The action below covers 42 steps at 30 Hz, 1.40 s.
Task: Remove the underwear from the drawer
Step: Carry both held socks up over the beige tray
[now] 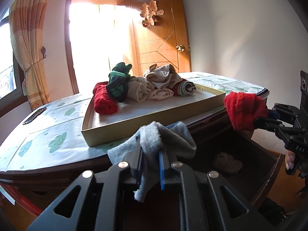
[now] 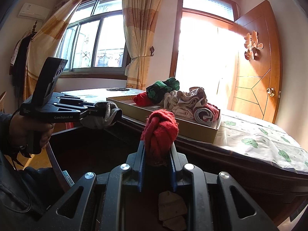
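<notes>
wooden door (image 1: 156, 44), tied curtain (image 1: 28, 44) (sunlit); window (image 2: 96, 44)

Strong daylight floods through a tall glazed opening (image 2: 202, 57) beside a wooden door (image 2: 258, 67) bearing a paper-cut ornament (image 2: 252, 45). A wide sliding window (image 2: 94, 44) is framed by yellow patterned curtains (image 2: 141, 34). White walls (image 1: 240, 34) carry an air conditioner (image 2: 32, 10). Dark clothes (image 2: 20, 57) hang in the corner.
</notes>
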{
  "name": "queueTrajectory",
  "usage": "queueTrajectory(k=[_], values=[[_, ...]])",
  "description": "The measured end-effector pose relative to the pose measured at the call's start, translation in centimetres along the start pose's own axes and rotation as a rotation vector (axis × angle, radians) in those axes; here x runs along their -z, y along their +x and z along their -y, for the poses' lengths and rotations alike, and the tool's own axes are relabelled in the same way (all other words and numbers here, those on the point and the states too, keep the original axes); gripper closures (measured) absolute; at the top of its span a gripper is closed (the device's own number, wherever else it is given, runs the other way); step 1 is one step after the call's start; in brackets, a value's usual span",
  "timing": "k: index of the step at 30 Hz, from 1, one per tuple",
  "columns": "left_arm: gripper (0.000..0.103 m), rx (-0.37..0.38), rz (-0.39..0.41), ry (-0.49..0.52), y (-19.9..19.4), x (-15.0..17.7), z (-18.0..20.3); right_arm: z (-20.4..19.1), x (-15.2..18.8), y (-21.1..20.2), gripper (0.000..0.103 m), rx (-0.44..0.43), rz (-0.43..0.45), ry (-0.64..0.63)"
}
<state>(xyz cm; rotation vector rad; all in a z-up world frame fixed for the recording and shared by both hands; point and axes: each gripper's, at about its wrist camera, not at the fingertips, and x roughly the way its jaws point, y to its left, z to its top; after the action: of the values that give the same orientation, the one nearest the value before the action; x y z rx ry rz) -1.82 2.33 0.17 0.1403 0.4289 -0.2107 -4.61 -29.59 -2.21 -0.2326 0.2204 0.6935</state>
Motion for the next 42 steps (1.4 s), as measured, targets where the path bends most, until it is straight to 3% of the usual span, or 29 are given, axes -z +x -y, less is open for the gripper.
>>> queueTrajectory(k=[27,42], values=[[0.092,0.045,0.033,0.04,1.0,-6.0,2.1,2.2,-4.2,0.3,0.08,0.017,0.036,-0.007],[0.092,0.083,0.006,0.054,4.1,-10.5,2.5,4.7,-6.7,2.2,0.08,0.034,0.012,0.043]])
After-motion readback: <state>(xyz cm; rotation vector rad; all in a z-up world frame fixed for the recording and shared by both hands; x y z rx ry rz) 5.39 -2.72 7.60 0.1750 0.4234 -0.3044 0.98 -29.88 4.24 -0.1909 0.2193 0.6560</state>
